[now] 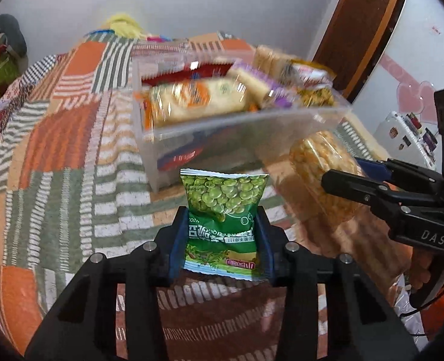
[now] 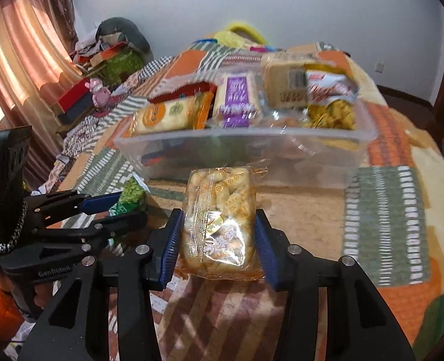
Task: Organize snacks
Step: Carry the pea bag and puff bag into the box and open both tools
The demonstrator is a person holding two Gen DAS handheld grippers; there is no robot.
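Left tool point(image 1: 222, 219): I see it clamped on the green pea packet point(image 1: 223, 210), above the patchwork bed point(image 1: 56, 150).
Right tool point(image 2: 218, 234): clamped on the golden puffed-snack pack point(image 2: 220, 219).
Clear bin point(image 2: 246, 150): just ahead, holding other snacks.

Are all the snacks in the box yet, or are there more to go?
Nearly. The clear plastic bin on the patchwork blanket already holds several packets. The left gripper grips a green pea packet; the right gripper grips a puffed rice cake packet. Both still need dropping in.
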